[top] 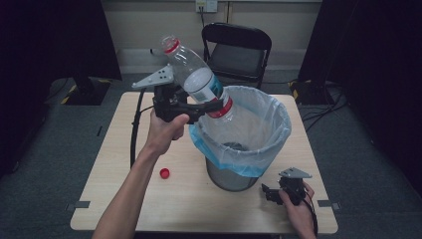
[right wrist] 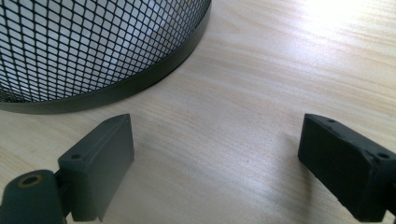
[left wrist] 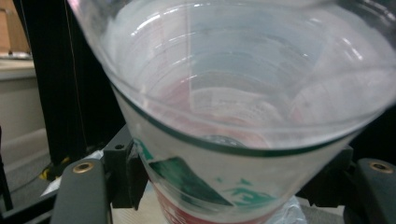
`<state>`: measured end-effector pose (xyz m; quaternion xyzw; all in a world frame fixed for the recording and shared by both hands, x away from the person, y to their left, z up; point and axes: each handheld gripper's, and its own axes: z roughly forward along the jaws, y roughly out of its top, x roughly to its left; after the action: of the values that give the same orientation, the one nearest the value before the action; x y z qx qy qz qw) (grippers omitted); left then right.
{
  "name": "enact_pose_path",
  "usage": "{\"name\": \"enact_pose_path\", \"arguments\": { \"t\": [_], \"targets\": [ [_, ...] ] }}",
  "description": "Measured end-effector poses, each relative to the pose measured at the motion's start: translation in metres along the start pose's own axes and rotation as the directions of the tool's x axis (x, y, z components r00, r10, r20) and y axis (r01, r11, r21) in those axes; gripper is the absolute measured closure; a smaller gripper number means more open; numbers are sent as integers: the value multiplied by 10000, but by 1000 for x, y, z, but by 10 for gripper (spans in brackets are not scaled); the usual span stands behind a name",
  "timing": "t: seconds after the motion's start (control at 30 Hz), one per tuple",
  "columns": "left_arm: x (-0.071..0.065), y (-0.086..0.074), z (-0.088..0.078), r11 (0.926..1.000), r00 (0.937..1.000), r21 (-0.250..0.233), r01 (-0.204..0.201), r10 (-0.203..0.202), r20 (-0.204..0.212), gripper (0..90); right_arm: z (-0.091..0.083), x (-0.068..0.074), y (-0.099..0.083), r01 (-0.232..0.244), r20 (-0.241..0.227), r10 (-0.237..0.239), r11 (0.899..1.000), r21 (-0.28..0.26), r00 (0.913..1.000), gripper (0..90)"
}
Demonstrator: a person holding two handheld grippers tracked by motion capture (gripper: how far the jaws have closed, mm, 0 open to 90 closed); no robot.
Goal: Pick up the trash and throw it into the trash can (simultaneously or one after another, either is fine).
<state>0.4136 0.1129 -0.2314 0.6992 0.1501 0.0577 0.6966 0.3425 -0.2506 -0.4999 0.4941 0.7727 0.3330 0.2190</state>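
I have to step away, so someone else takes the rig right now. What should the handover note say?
Left tool: shut on the plastic bottle, held tilted, base end over the rim of the lined mesh bin, neck up and away.
Right tool: open, holding nothing, resting low on the table beside the bin's base.
Red cap: off the bottle, lying on the table left of the bin.
Done: bottle picked up and brought to the bin.
Left: drop the bottle in; probably the cap too.

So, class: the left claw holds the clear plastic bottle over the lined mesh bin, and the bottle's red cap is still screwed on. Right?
Not quite. The left claw does hold the clear plastic bottle over the lined mesh bin, but the high view shows its neck open; the red cap lies on the wooden table.
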Motion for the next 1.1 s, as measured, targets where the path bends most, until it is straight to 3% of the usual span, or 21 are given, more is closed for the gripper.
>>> {"name": "enact_pose_path", "arguments": {
  "t": [0.07, 0.13, 0.33, 0.5, 0.73, 0.83, 1.1],
  "targets": [
    [1, -4, 7, 9999, 9996, 95, 116, -119, 250, 291, 0, 0, 0, 2, 4, -2, 10000, 1, 10000, 99],
    [0, -6, 12, 9991, 10000, 419, -4, 7, -57, 287, 0, 0, 0, 1, 3, -1, 10000, 1, 10000, 99],
    [-2, -9, 17, 9977, 9998, 647, -184, 192, -113, 235, 0, 0, 0, -1, 0, 1, 10000, 0, 10000, 99],
    [1, -11, 16, 9982, 9999, 585, -90, 94, -70, 223, 0, 0, 0, -5, 2, 5, 10000, -2, 10000, 98],
    [6, -15, 9, 9983, 9998, 585, 31, -20, -187, 221, 0, 0, 0, 10, -11, -10, 10000, -1, 10000, 99],
    [10, -15, 4, 9978, 9990, 534, 396, -385, -208, 267, 0, 0, 0, 11, -12, -11, 10000, -2, 10000, 99],
    [14, -14, -12, 9976, 9958, 694, 60, 4, -918, 244, 0, 0, 0, 10, -12, -10, 10000, 0, 10000, 99]
  ]
}}
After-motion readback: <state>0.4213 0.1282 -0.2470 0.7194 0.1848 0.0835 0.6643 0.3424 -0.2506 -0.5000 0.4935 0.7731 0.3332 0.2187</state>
